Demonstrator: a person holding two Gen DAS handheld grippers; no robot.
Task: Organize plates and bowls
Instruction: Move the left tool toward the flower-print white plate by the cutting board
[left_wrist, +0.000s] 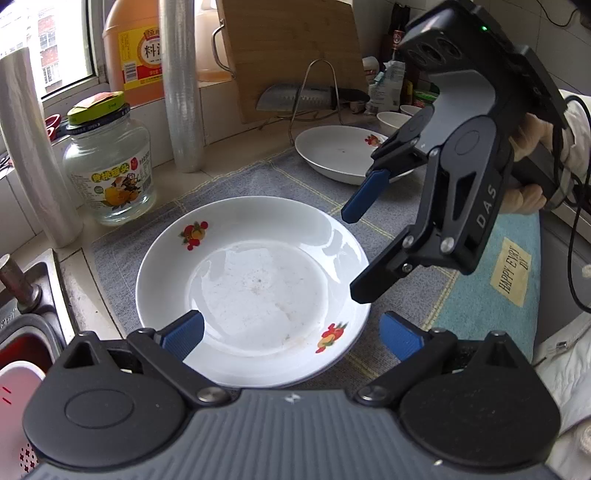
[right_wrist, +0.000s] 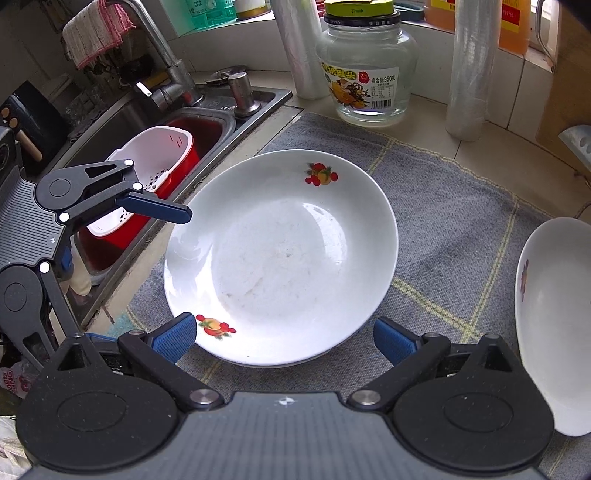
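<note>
A white plate (left_wrist: 255, 280) with fruit prints lies on a grey mat (left_wrist: 258, 177). My left gripper (left_wrist: 291, 339) is open at the plate's near rim, holding nothing. My right gripper (left_wrist: 354, 255) is open at the plate's right edge, one finger above the rim and one level with it. In the right wrist view the same plate (right_wrist: 280, 258) lies just ahead of the open right gripper (right_wrist: 284, 339), and a left finger (right_wrist: 159, 208) reaches over its far-left rim. A second white plate (left_wrist: 340, 151) (right_wrist: 554, 325) rests further along the mat. Two small white bowls (left_wrist: 393, 120) stand behind it.
A glass jar (left_wrist: 109, 166) and cling-film rolls (left_wrist: 183, 92) stand behind the plate. A cutting board (left_wrist: 291, 55) and a knife (left_wrist: 295, 98) sit on a rack at the back. The sink (right_wrist: 207, 107) holds a red basin with a white colander (right_wrist: 159, 155).
</note>
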